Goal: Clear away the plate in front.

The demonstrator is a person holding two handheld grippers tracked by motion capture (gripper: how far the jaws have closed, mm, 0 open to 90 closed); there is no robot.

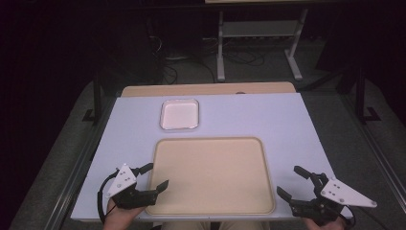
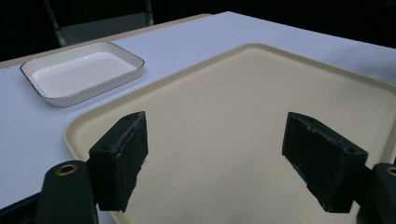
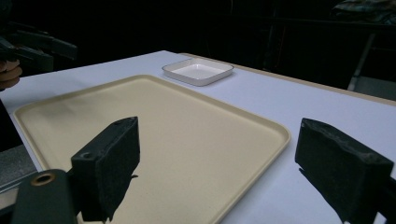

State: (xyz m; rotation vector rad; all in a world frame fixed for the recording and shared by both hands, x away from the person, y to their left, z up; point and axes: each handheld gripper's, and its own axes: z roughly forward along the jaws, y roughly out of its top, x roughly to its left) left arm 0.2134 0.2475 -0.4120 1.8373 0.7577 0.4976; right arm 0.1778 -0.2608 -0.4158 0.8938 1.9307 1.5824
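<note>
At the table's near edge, left gripper (image 1: 154, 176) and right gripper (image 1: 293, 181) are hovering wide-jawed, empty, flanking the beige tray (image 1: 210, 143).

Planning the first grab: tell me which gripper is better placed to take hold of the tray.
Left, probably. The left gripper is open with one jaw already over the tray; the right gripper, also open, sits beside it.

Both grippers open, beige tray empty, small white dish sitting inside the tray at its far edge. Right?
Not quite. The white dish sits on the table beyond the beige tray's far edge, apart from it, not inside; the high view shows this. The rest holds: left gripper and right gripper are open, and the tray is empty.
</note>
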